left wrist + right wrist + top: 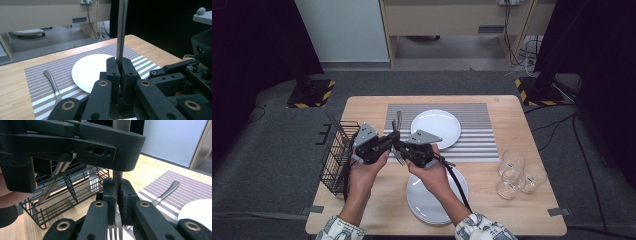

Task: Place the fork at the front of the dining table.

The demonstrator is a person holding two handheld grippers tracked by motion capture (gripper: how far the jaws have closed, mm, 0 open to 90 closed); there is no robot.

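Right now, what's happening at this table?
A person holds a fork in both grippers above the table. The right gripper is shut on it near the tines; the left gripper is shut on its handle. Another fork lies on the striped placemat beside a white plate.

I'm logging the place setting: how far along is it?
Done: one silver utensil lies on the striped placemat beside the white plate. In hand: both the left gripper and right gripper clamp a silver fork. Left: laying it down; more cutlery stands in the black wire basket.

Black hand-held gripper [393, 141], patterned sleeves [339, 230]
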